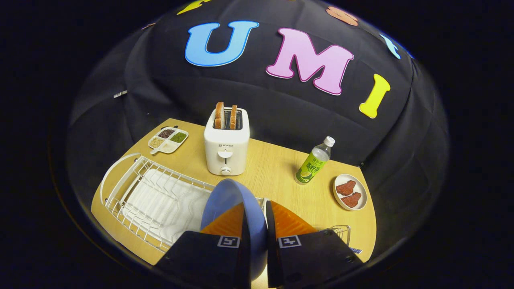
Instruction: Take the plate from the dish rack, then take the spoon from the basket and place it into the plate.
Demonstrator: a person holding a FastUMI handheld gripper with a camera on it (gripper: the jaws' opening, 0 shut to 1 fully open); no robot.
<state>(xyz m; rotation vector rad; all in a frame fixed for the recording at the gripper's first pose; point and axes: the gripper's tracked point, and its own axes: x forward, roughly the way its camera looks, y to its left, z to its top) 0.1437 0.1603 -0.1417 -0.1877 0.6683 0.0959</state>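
- Gripping the blue plate [231, 200] on edge, our gripper [256, 224] has both fingers pressed on its rim.
- We see the dish rack [156, 192] just beyond the fingers, left of them.
- Farther ahead stands the toaster [226, 146].

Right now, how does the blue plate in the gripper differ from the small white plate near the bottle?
The round blue plate stands on edge, clamped between the fingers of the hand-held gripper above the white wire dish rack; the small white plate lies flat on the wooden table beside the green-labelled bottle. The blue plate holds nothing; the white plate carries two reddish-brown pieces of food. Both are round dishes.
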